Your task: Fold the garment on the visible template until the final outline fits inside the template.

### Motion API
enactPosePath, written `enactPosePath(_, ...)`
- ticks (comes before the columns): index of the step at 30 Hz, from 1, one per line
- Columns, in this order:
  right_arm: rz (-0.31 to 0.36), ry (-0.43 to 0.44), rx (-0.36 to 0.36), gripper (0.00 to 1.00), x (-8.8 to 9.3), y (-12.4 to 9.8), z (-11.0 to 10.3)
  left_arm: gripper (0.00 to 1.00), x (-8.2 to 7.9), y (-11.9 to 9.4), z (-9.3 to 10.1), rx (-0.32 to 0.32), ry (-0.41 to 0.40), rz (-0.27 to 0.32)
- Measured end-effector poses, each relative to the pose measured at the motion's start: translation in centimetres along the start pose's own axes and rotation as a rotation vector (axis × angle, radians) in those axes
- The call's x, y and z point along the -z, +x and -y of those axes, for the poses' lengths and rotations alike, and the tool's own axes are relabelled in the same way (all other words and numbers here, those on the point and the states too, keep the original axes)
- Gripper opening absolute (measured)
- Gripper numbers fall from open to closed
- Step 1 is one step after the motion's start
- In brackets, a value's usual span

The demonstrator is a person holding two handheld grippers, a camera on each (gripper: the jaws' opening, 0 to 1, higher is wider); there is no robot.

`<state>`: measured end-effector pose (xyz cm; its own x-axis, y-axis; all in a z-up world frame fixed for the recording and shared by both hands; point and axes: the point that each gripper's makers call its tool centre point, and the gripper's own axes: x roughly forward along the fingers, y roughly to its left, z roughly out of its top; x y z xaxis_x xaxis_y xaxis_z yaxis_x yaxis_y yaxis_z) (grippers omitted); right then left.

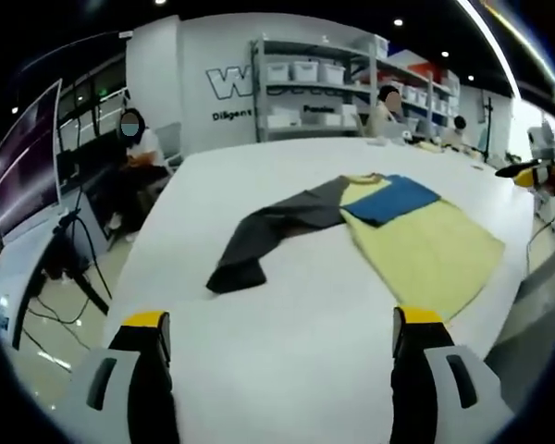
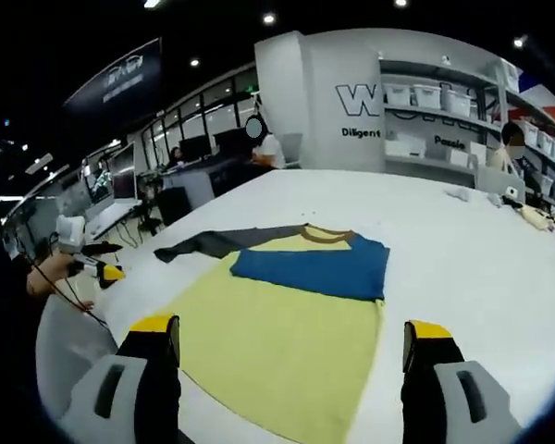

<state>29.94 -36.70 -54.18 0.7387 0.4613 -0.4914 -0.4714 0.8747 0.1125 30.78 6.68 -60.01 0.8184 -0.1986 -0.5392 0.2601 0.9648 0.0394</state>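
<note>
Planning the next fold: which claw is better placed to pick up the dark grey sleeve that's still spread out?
Left, probably. The long dark grey sleeve stretches toward the open left claw; from the right claw, also open, it lies beyond the yellow shirt body.

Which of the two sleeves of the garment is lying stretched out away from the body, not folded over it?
The dark grey sleeve lies stretched out flat on the white table, away from the yellow body. The blue sleeve is folded across the chest.

Soft matt cloth garment (image 2: 296,324) on a smooth, faintly glossy white table (image 2: 462,250).
</note>
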Motion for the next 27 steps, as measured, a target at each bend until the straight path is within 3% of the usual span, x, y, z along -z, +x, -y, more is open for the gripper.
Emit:
enactPosePath(7, 0.037, 0.024, -0.025, 0.99, 2.1, -0.3, -1.5, 0.85, -0.2, 1.2, -1.7, -0.041, -0.016, 0.013)
enactPosePath(12, 0.053, 0.001, -0.032, 0.99, 2.3, -0.3, -2.5, 0.78, -0.7, 2.6, -3.3, -0.069, -0.002, 0.023)
enactPosePath(20, 0.062, -0.016, -0.035, 0.99, 2.2, -0.1, -2.9, 0.54, -0.9, 5.1, -5.0, -0.106, 0.038, 0.035)
enactPosePath(24, 0.079, 0.014, -0.016, 0.99, 2.0, -0.2, -2.4, 0.32, -1.1, 6.1, -5.7, -0.124, 0.018, 0.046)
enactPosePath(27, 0.073, 0.004, -0.004, 0.99, 2.0, -0.2, -2.2, 0.33, -1.0, 6.7, -6.4, -0.149, 0.029, 0.039)
